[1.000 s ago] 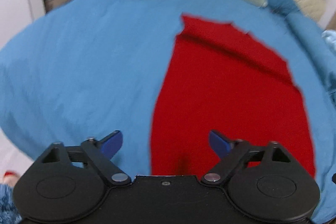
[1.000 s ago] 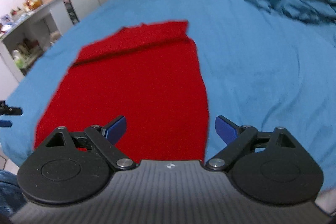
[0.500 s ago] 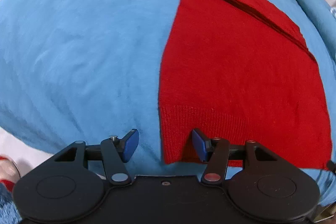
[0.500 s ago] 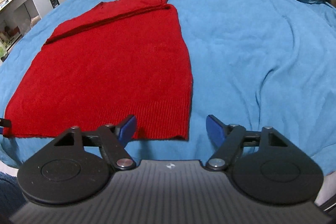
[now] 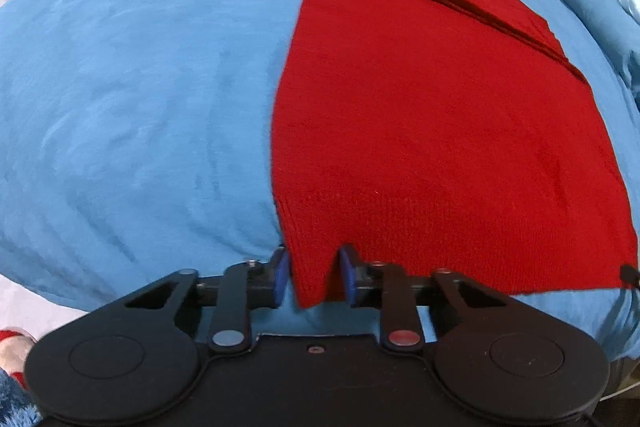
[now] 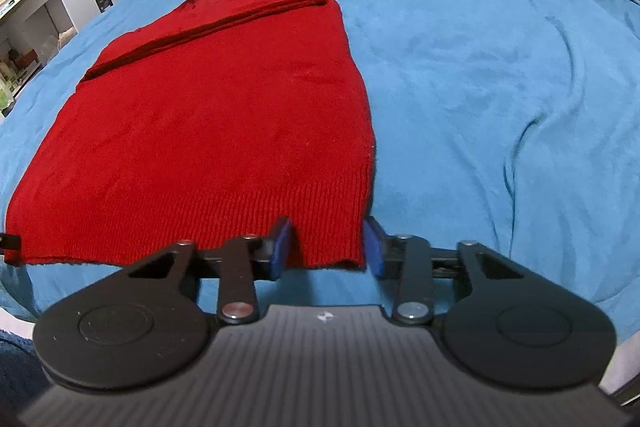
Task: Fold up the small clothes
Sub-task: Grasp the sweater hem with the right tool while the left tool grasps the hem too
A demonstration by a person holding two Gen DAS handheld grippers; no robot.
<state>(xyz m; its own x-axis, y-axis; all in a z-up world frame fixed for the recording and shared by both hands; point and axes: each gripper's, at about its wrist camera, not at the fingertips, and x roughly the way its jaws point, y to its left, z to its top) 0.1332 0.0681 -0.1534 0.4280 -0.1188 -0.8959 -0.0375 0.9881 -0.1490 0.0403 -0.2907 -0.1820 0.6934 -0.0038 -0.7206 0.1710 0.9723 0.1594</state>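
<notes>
Red knitted garment (image 5: pixel 440 131), laid flat on the blue bed cover (image 5: pixel 132 75), is straddled at its near ribbed corners by left gripper (image 5: pixel 313 277) and right gripper (image 6: pixel 327 245); closing jaws should be shut fully before lifting evenly.

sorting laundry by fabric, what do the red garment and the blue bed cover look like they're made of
Red garment: looks like a knit, perhaps wool or acrylic; matte, slightly fuzzy, with a ribbed band along the near hem.

Blue bed cover: seems a soft, brushed or velvety fabric, possibly microfibre or fleece; matte, with a streaky nap and soft wrinkles. The exact fibre cannot be told.
</notes>
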